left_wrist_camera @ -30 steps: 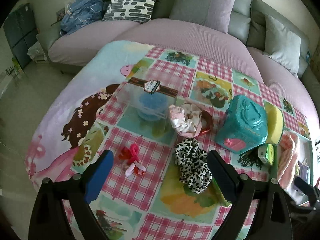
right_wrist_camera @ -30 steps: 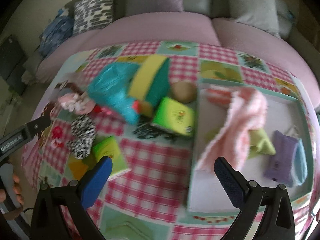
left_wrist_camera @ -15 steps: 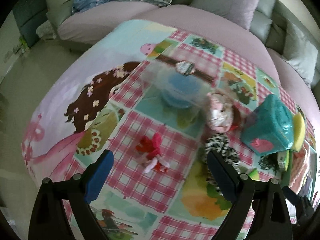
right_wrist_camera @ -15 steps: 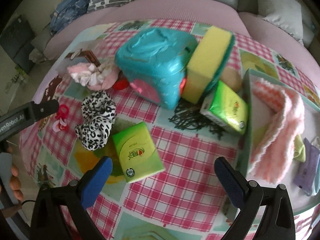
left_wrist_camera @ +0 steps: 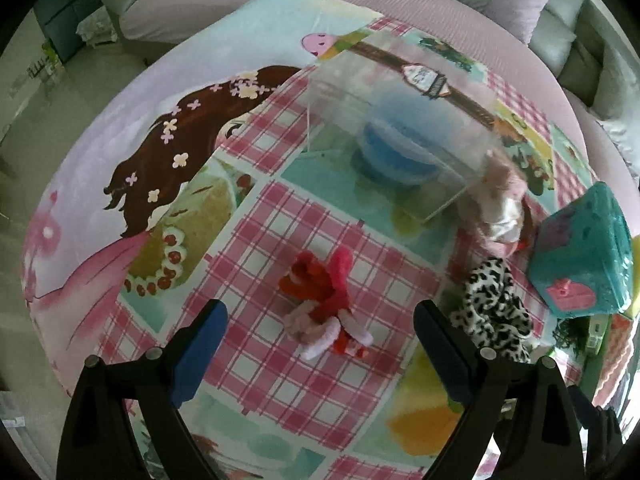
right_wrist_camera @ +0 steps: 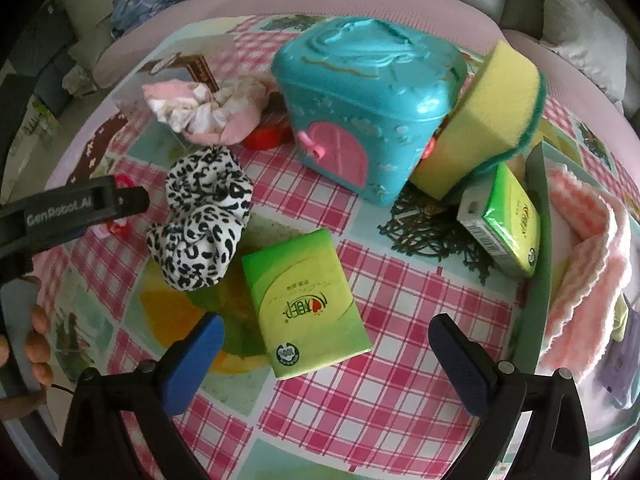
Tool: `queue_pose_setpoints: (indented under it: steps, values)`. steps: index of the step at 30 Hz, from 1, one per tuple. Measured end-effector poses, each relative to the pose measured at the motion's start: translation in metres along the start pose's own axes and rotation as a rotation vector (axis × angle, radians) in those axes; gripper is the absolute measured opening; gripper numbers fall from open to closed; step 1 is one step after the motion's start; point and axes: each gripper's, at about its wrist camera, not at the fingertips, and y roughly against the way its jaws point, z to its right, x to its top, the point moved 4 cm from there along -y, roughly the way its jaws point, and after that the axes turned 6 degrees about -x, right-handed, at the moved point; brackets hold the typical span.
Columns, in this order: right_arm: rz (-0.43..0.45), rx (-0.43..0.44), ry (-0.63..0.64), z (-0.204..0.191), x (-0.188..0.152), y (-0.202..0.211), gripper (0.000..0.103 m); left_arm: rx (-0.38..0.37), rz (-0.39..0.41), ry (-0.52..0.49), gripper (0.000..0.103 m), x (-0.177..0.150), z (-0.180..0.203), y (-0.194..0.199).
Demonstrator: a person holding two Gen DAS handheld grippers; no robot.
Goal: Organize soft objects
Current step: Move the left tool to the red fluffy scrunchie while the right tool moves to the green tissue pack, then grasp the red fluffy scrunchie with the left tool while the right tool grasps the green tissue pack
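Fuzzy red-pink hair ties (left_wrist_camera: 326, 304) lie beside a crumpled leopard-print scrunchie (left_wrist_camera: 494, 308)

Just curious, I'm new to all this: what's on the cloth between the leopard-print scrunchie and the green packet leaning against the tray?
In the right wrist view, a flat green tissue pack lies between the scrunchie and the leaning packet, with a dark mesh mat beyond it.

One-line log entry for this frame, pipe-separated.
left hand-held gripper: open over red-pink hair ties | right hand-held gripper: open over flat green tissue pack | leopard scrunchie: on table, untouched
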Motion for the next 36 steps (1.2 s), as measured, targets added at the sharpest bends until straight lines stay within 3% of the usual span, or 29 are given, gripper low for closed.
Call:
queue_pose_setpoints:
  steps: [11,20,25,36]
  values:
    - [-0.022,-0.030,0.024,-0.023,-0.009,-0.028,0.103,0.001,0.023,0.004,0.091,0.005,0.004,-0.011]
    - [-0.012,-0.040,0.015,-0.021,-0.009,-0.038,0.103,0.005,0.040,-0.009,0.065,0.007,0.003,-0.008]
    - [-0.009,-0.032,0.005,-0.016,-0.009,-0.037,0.099,-0.049,0.046,-0.010,0.046,0.006,0.009,-0.004]
    - [0.009,-0.034,-0.032,0.019,-0.006,-0.022,0.078,-0.090,0.019,-0.088,0.035,0.000,0.039,-0.010]
